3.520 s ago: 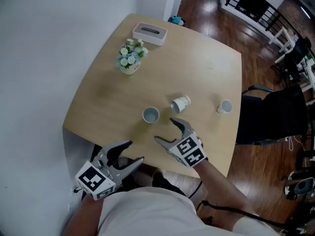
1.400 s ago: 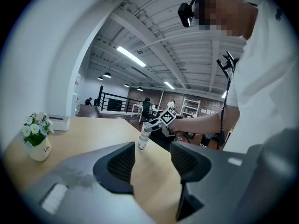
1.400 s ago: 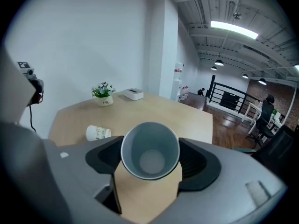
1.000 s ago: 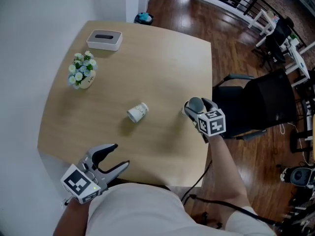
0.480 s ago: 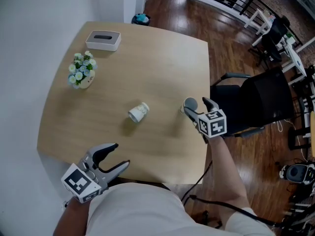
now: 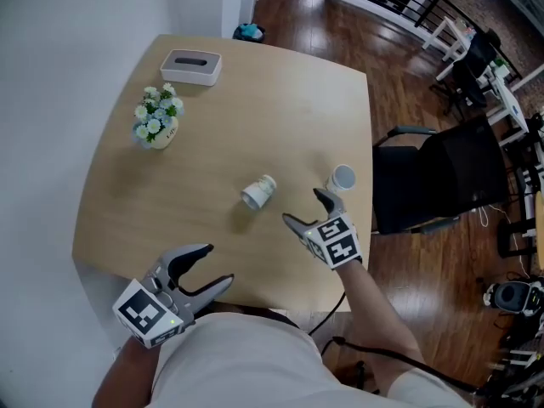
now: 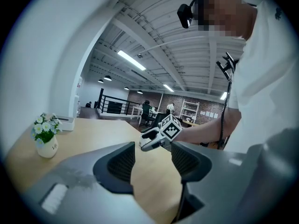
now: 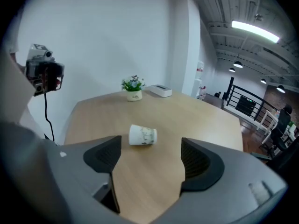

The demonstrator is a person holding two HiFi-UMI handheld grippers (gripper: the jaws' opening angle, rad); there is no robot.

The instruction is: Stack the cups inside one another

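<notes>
Pale wood forms the surface (image 6: 272,100), which carries two white paper cups. One, the tipped cup (image 6: 259,192), lies on its side near the middle of the surface, with a faint dark print on its wall. The other, the upright cup (image 6: 342,178), stands mouth up close to the surface's right edge.

The right gripper (image 6: 303,207) is above the surface between the two cups, and its fingers (image 8: 198,164) are spread wide with nothing between them. In the right gripper view the tipped cup (image 8: 142,135) lies just beyond the gap, nearer the left finger and touching neither. In the head view the upright cup stands just past the right fingertip, apart from it.

The left gripper (image 6: 214,264) is at the near edge of the surface, well apart from both cups. Its fingers (image 7: 117,164) are also apart and hold nothing.

A small flower pot (image 6: 156,117) and a white tissue box (image 6: 191,66) sit at the far left corner.
</notes>
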